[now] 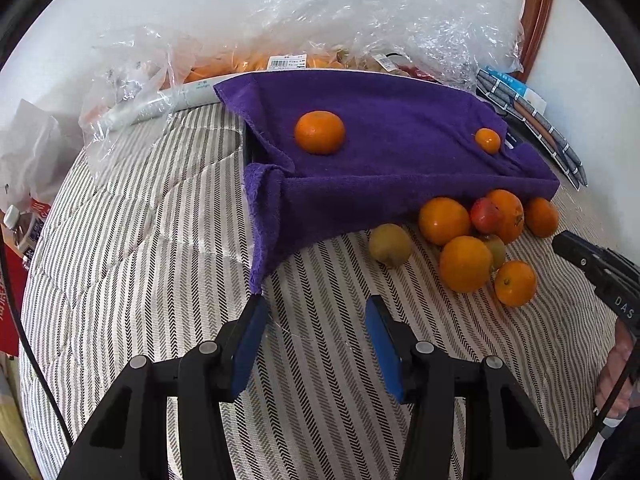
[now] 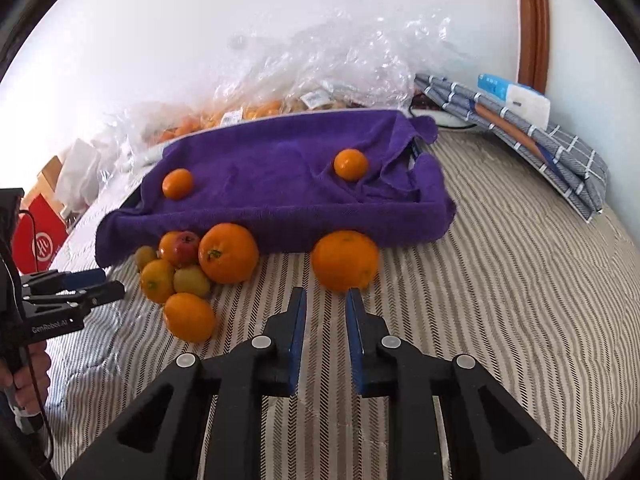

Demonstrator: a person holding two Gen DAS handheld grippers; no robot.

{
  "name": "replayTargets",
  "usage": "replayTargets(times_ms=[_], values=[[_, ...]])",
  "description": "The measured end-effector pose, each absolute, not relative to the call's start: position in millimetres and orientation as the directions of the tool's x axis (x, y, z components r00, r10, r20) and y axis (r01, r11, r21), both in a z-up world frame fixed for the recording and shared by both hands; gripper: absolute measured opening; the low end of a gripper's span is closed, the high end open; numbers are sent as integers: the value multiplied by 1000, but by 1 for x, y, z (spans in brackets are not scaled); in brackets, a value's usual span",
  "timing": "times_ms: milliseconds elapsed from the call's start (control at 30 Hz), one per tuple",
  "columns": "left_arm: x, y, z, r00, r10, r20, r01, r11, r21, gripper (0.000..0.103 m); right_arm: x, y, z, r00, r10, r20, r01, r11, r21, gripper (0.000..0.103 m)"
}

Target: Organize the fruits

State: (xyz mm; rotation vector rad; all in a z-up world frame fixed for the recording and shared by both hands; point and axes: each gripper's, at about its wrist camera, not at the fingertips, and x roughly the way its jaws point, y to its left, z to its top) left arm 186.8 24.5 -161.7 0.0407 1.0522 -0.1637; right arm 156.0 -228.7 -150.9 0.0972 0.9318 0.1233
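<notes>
In the right wrist view the right gripper (image 2: 326, 302) sits at six o'clock, its blue-padded jaws parted by a narrow gap and holding nothing; just beyond its tips, at about twelve o'clock of the fingers, a lone orange (image 2: 345, 260) rests on the striped bedcover (image 2: 500, 280), slightly blurred, and whether the tips touch it cannot be told; at nine to ten o'clock of that orange lies the fruit cluster (image 2: 188, 276), several oranges with a reddish apple (image 2: 182, 246) and small greenish-yellow fruits packed against one another, pressed up to the front wall of the purple towel (image 2: 280, 184); the towel drapes over a shallow tray-like form, and on top of it sit two small mandarins, one at the left (image 2: 177, 183) and one toward the right (image 2: 351, 164), well apart.

In the left wrist view the left gripper (image 1: 316, 306) is at six o'clock, jaws spread wide and empty above the bedcover; a hanging corner of the towel reaches down just beside its left fingertip; the cluster lies at two o'clock of it.

Farther back, clear plastic bags (image 2: 320, 76) with more fruit lie along the white wall (image 2: 160, 20) at twelve o'clock; folded grey checked cloth (image 2: 540, 148) lies at two o'clock; a red box (image 2: 40, 246) stands at nine o'clock.
</notes>
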Motion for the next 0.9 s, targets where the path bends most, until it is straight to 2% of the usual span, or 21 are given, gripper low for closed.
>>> replayTargets(times_ms=[67,133,200,300,533,600,733,900], values=[[188,27,-163,490,-89,-867,135,991,-26,49,159,-226,-153,583,140,-800,-71,990,121,25],[189,29,-163,491,-88,-867,128,991,-28,49,164,-223,-155,576,137,-806,-84,991,108,33],[190,31,-163,491,-91,-866,121,992,-36,50,168,-221,-154,580,129,-804,-93,991,93,46],[190,32,-163,495,-77,-866,110,994,-25,50,174,-221,-155,588,106,-802,-87,994,68,55],[189,35,-163,501,-66,-863,90,996,-24,51,195,-240,-166,547,41,-836,-15,999,39,54],[189,36,-162,504,-85,-860,88,995,-46,52,200,-241,-167,550,55,-833,-20,998,52,42],[192,33,-161,505,-156,-849,102,987,-121,52,200,-242,-166,554,80,-829,-42,997,68,42],[201,13,-163,508,-200,-838,126,979,-158,50,185,-250,-156,579,96,-810,-38,995,90,41]])
